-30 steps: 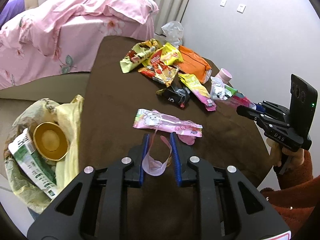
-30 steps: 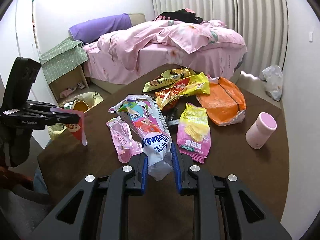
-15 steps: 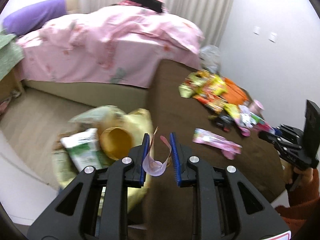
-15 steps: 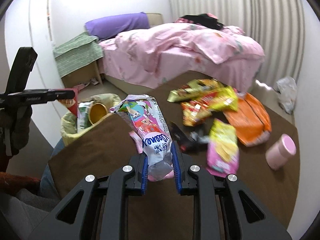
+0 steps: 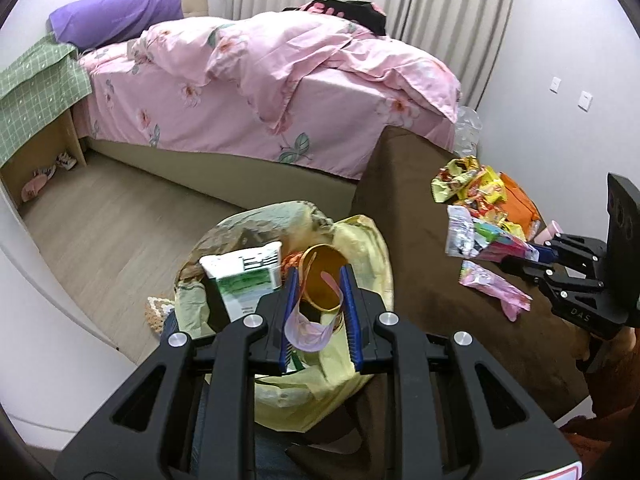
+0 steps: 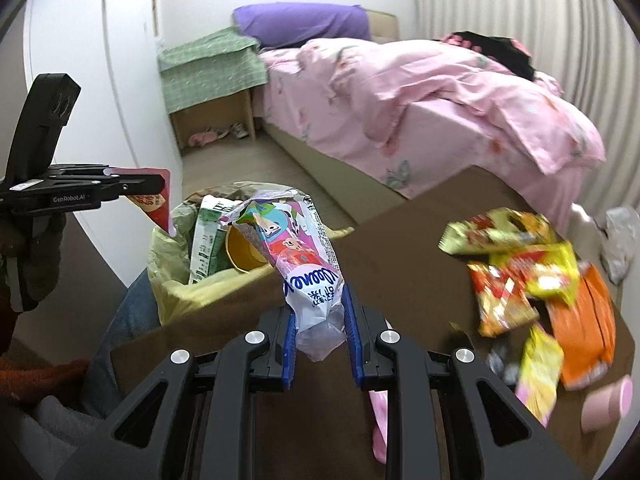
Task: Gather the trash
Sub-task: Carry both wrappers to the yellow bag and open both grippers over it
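Note:
My left gripper (image 5: 318, 280) is shut on a small pink wrapper (image 5: 306, 330) and holds it over the yellow trash bag (image 5: 360, 240), which holds a green-white carton (image 5: 244, 276) and a gold bowl (image 5: 324, 280). In the right wrist view the left gripper (image 6: 158, 186) hangs above the bag (image 6: 172, 276). My right gripper (image 6: 318, 300) is shut on a colourful cartoon snack bag (image 6: 296, 248), above the brown table (image 6: 400, 248) near the trash bag. It also shows in the left wrist view (image 5: 534, 250).
Several snack wrappers (image 6: 520, 268), an orange packet (image 6: 588, 328) and a pink cup (image 6: 608, 404) lie on the table's right side. A long pink wrapper (image 5: 494, 288) lies near its front. A pink bed (image 5: 280, 92) stands behind; a green-covered nightstand (image 6: 208, 68) is left.
Both grippers swung left from the table toward the trash bag, each keeping its wrapper. The left one now hangs over the bag's opening.

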`<state>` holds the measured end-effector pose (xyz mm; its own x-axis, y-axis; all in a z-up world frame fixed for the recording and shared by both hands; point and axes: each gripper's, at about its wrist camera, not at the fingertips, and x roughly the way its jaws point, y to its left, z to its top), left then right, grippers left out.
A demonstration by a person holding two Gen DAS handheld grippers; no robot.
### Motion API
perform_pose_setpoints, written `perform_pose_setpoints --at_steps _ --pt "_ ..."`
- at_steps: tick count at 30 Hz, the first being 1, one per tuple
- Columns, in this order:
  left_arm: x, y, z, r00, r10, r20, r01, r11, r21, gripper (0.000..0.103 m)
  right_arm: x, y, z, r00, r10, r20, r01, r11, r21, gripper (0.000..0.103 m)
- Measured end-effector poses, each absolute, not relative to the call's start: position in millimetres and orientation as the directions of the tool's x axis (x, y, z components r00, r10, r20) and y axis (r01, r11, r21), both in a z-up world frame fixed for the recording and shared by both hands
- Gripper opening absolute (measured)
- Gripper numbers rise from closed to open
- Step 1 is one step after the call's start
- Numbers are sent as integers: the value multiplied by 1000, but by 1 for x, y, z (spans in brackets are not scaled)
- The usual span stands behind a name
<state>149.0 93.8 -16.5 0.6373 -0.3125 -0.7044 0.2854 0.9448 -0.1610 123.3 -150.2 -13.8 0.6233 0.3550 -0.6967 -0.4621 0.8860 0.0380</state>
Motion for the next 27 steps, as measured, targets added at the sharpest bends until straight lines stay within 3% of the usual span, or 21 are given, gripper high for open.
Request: perform_pose_setpoints --at_steps 10,17,27 --pt "186 113 -48 594 -368 -716 249 930 -272 20 198 -69 -46 469 363 -805 -633 774 -20 21" --pt "219 116 -98 534 -300 -791 195 953 -230 20 236 -19 -89 340 292 -894 -742 668 -64 21" --pt "216 126 -120 490 -375 -787 202 927 -317 20 249 -8 -109 256 279 -925 -775 631 -24 21"
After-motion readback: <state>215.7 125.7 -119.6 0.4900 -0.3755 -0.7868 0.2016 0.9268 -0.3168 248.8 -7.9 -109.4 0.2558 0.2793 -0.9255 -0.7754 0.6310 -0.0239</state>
